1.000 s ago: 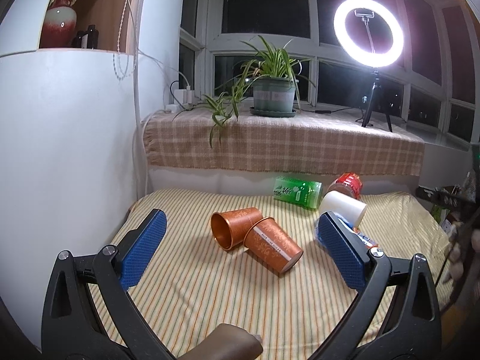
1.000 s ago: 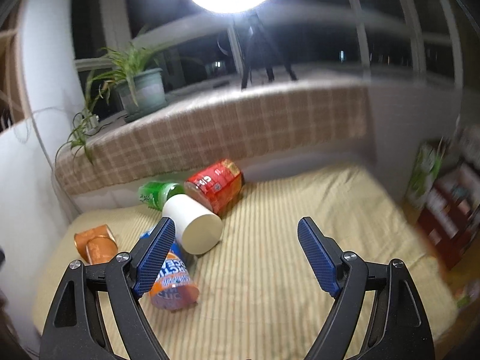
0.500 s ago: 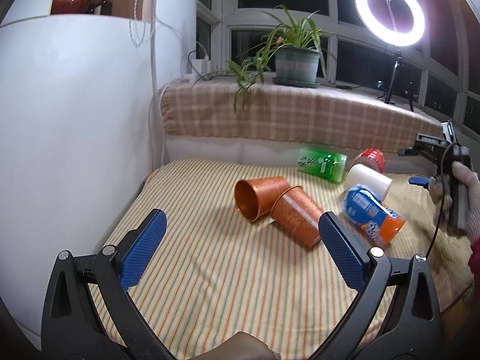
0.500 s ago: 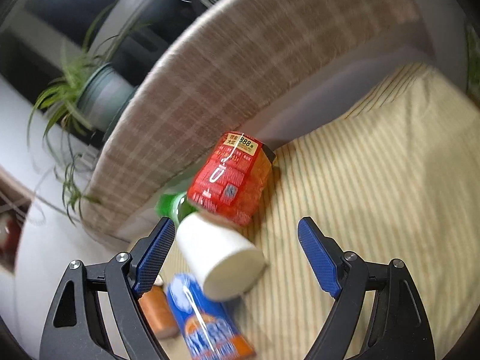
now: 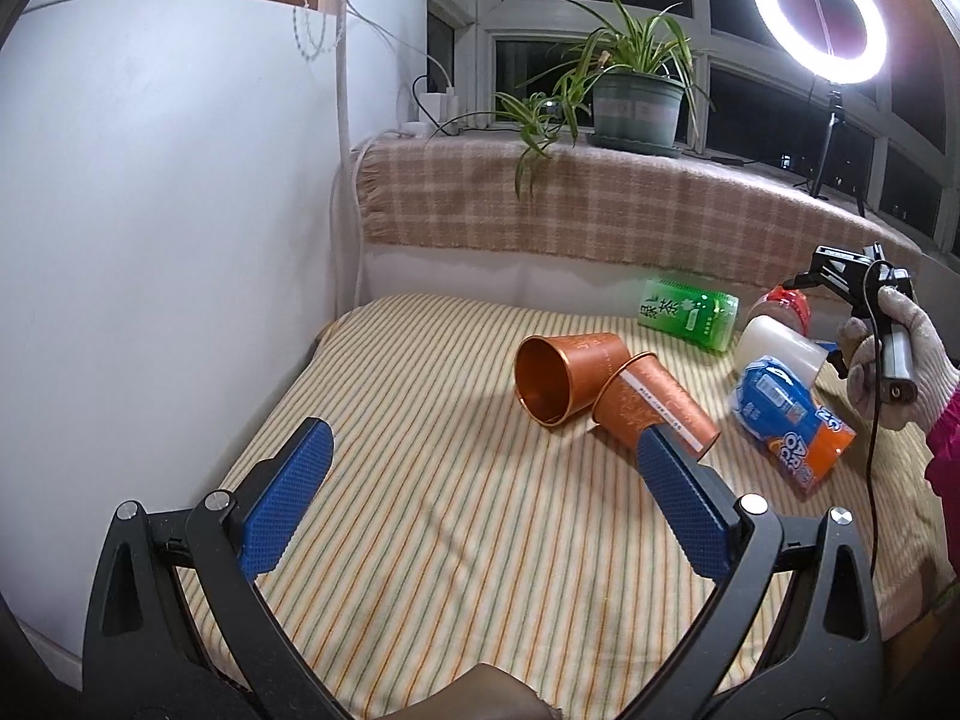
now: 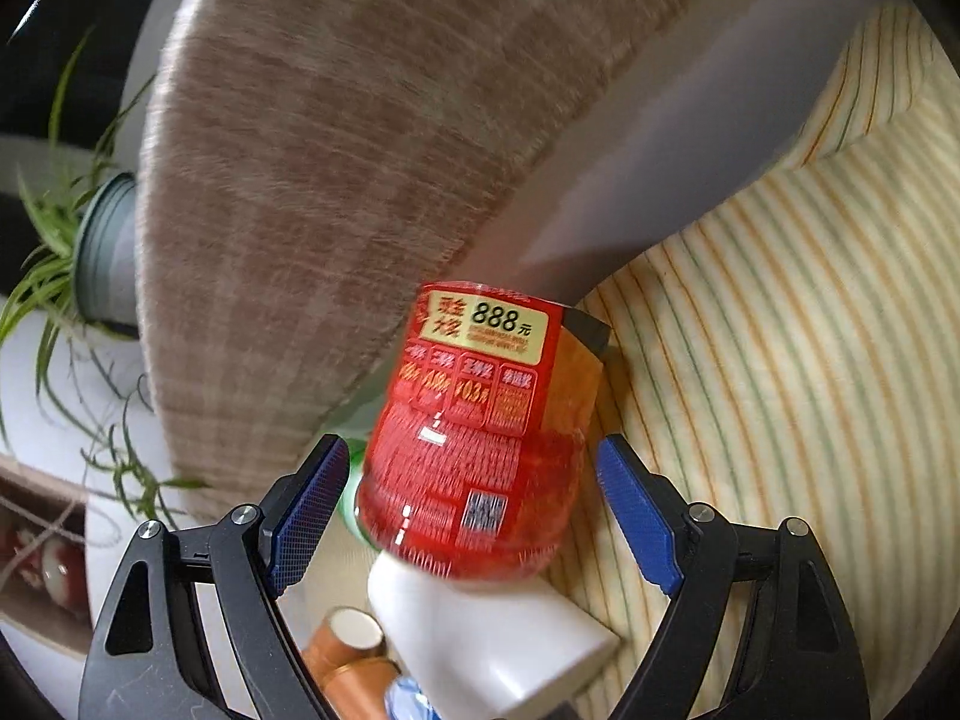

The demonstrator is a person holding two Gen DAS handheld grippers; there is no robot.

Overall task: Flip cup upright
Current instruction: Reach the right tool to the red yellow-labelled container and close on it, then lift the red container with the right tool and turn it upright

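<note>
Several cups lie on their sides on the striped cloth. A red cup lies between the open fingers of my right gripper, which straddles it without touching. A white cup lies just below it. In the left wrist view two copper cups lie mid-table, with a green cup, the white cup, the red cup and a blue-orange cup to the right. My left gripper is open and empty, well short of the copper cups.
A white curved wall bounds the left. A plaid-covered ledge at the back holds a potted plant and a ring light. The gloved hand holding the right gripper is at the right edge.
My right gripper has moved in close over the red cup, which now sits between its fingers. My left gripper has pulled back and turned slightly left; the cups lie as before.
</note>
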